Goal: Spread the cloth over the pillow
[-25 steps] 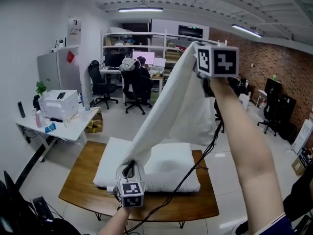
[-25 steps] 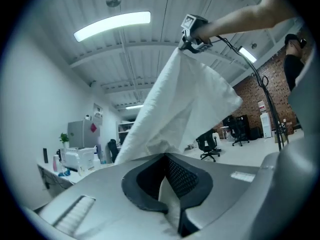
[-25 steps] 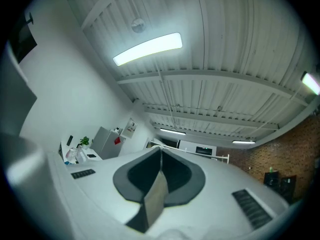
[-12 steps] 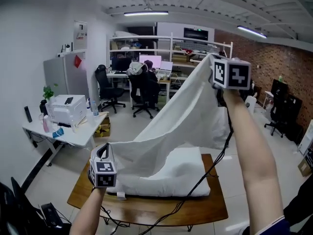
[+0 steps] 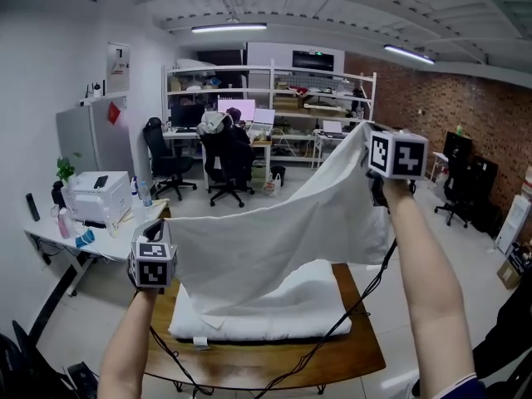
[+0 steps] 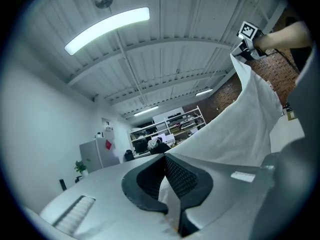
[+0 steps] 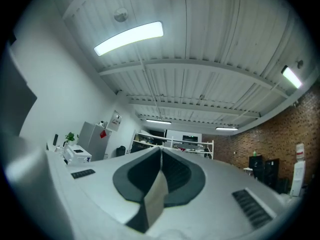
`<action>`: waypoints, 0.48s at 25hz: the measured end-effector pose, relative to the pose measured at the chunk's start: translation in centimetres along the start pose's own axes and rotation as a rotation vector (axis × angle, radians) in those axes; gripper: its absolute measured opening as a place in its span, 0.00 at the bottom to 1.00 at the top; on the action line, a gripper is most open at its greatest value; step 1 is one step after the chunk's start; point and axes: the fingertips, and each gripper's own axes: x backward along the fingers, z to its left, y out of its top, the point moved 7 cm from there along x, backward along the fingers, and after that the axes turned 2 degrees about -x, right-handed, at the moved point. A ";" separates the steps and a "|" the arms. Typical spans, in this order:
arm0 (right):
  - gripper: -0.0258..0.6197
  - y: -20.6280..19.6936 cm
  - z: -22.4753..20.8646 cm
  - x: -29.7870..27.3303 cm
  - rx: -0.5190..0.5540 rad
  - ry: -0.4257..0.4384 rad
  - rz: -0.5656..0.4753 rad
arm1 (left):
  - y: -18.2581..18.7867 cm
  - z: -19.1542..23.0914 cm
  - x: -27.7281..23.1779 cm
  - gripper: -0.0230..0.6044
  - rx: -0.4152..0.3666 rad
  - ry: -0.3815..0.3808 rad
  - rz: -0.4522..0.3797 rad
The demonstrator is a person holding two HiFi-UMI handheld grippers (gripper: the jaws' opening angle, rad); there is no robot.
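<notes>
We are clamping our left gripper (image 5: 158, 243) shut on one corner of the cloth (image 5: 274, 239), so the sheet is hanging spread out to that gripper's right. The pillow (image 5: 274, 314) is lying on the table (image 5: 353, 357), below and between both grippers. Our right gripper (image 5: 374, 140), held higher, is pinching the opposite corner, and we judge the cloth ready for lowering. Only the head view is showing the pillow. Each gripper view is showing the fabric caught between its own closed jaws.
</notes>
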 end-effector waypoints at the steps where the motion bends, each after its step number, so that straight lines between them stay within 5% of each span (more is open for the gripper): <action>1: 0.07 -0.6 -0.2 0.1 -0.007 -0.002 0.008 | 0.2 0.3 -0.4 0.04 0.007 -0.002 -0.001; 12: 0.07 -6.9 -4.1 1.7 -0.046 0.001 0.090 | 4.0 3.2 -3.4 0.04 0.030 0.008 -0.038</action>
